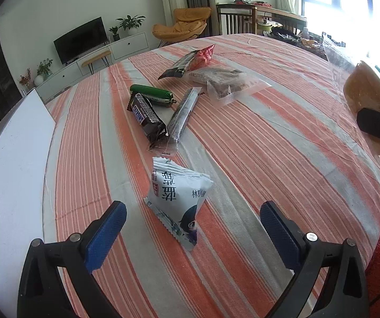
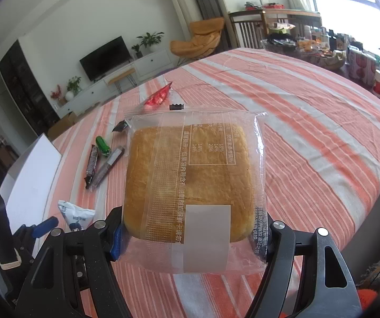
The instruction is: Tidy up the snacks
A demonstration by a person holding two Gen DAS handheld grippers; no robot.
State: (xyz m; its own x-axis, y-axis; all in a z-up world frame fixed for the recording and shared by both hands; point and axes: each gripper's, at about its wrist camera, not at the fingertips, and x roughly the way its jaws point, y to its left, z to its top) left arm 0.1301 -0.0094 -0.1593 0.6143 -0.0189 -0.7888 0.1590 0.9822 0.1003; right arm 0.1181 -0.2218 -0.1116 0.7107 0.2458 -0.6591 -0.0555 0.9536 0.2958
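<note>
Brown Snickers bar [image 1: 146, 117] lies beside perhaps a green sausage [image 1: 152, 95].

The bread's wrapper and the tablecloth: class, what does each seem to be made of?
Bread's wrapper: apparently thin clear plastic film, glossy; the loaf shows through, with white print and crimped seams. Tablecloth: looks like woven fabric, matte, with orange and pale stripes, a visible weave and soft creases.

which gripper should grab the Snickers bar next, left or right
Left, probably. The left gripper is open and holds nothing, with only the white snack packet between it and the Snickers bar. The right gripper is shut on the bagged bread.
</note>
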